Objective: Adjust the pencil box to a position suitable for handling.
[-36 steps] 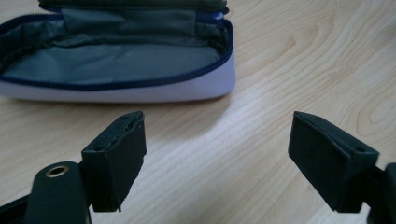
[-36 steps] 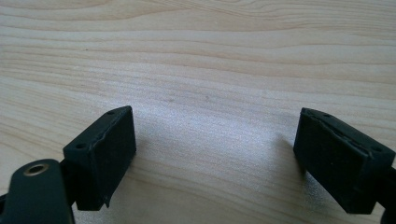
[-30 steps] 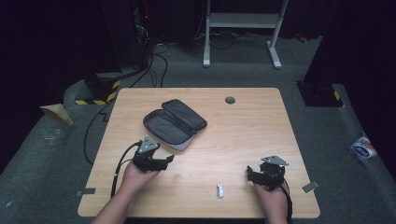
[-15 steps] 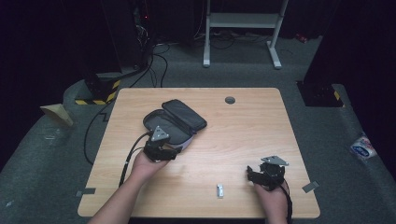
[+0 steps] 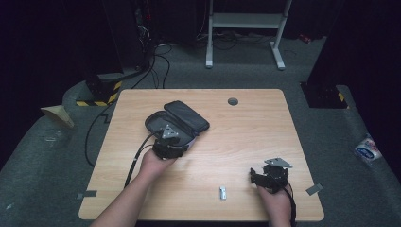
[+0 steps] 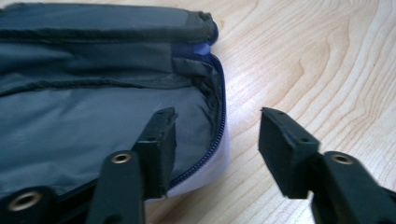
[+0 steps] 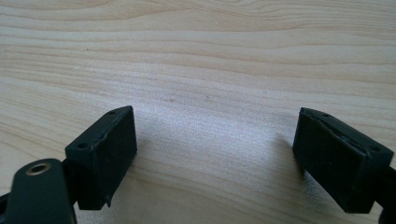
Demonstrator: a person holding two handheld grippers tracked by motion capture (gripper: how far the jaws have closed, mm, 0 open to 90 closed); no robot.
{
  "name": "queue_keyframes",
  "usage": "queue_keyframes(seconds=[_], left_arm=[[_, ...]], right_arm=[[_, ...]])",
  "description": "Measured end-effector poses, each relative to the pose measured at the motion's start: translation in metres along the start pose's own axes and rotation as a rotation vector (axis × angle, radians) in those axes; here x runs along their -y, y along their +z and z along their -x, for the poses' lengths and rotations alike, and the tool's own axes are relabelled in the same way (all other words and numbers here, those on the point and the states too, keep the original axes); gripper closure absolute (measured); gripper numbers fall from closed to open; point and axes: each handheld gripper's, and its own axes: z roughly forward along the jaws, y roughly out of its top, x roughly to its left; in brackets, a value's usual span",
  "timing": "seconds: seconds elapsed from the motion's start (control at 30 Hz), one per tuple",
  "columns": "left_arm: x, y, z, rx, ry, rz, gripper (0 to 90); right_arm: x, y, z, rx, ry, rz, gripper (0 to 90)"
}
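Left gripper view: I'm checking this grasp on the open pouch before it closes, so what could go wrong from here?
The left gripper straddles the zippered rim of the pouch, its jaws having just been closing, with one inside and one outside. They may pinch only thin lining, so the fabric could slip or bunch. The right gripper rests open, far off, so nothing steadies the pouch; it may slide across the table.

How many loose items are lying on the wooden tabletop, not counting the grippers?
2: an open dark zip case at the table's left-centre, under the left gripper, and a small silver piece near the front edge. Anything inside the case may be hidden.
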Motion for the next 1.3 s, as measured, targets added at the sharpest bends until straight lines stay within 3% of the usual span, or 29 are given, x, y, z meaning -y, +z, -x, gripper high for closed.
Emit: queue_keyframes(seconds=[0.37,0.63,1.1,1.17,1.3], left_arm=[[0.000,0.014,0.010,0.014,-0.011,-0.009,69.3],[-0.001,0.019,0.028,0.030,0.022,0.008,84.8],[-0.008,0.025,0.071,0.096,0.045,0.031,86.0],[-0.008,0.023,0.072,0.098,0.050,0.039,83.4],[-0.009,0.015,0.064,0.094,0.021,0.060,70.8]], right_arm=[[0.000,0.000,0.000,-0.001,-0.001,0.001,13.5],[0.000,0.000,0.000,-0.001,-0.001,0.003,13.8],[0.000,0.000,0.000,-0.003,-0.002,0.002,14.0],[0.000,0.000,0.000,-0.003,-0.002,0.002,14.0],[0.000,0.000,0.000,-0.003,-0.002,0.002,14.1]])
